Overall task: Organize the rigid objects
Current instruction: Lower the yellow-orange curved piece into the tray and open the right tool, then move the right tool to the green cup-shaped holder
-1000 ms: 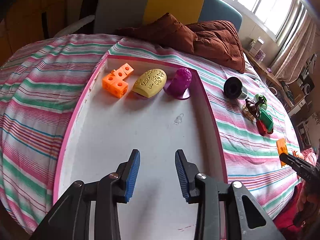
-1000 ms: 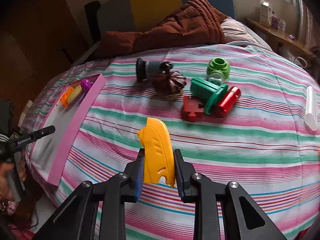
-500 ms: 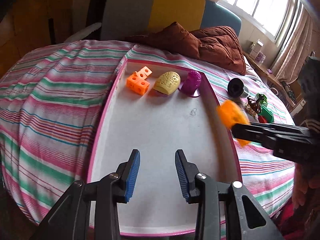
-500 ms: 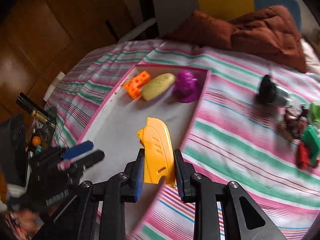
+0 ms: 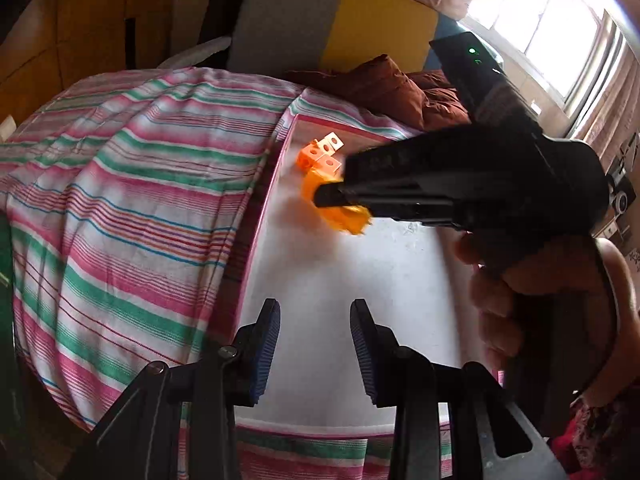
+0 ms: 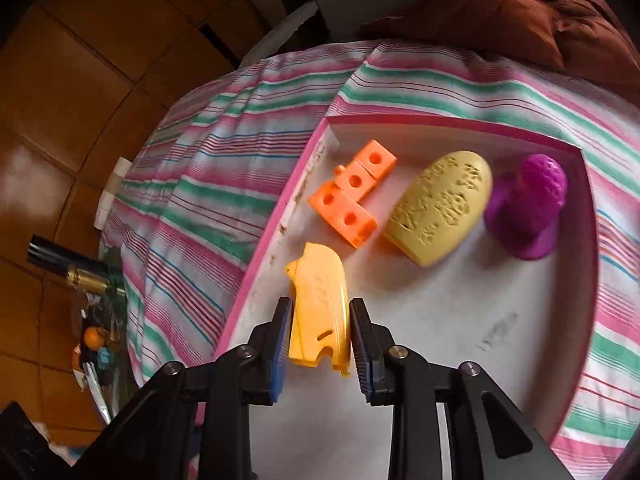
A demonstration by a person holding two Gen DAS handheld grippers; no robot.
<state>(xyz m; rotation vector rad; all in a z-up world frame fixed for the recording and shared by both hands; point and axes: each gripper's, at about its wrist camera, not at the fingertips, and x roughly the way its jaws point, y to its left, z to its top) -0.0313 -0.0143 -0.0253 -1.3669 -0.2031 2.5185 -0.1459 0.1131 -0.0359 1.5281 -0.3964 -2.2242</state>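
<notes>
Leftmost, the left gripper [image 5: 314, 354] hangs empty, jaws apart, over the tray's [image 6: 272, 236] near end. Beside the orange blocks [image 6: 352, 204], the right gripper [image 6: 320, 336] is opening around the yellow piece [image 6: 318, 304], low over the tray floor. Released tilted, it may topple against the blocks.

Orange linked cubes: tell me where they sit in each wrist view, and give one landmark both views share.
Left wrist view: the orange linked cubes lie just above centre, at the far end of the white tray, partly behind the right gripper and its yellow-orange piece.
Right wrist view: the cubes lie centre-left, by the tray's left wall, left of the yellow oval piece.
Shared landmark: the tray's pink left rim.
</notes>
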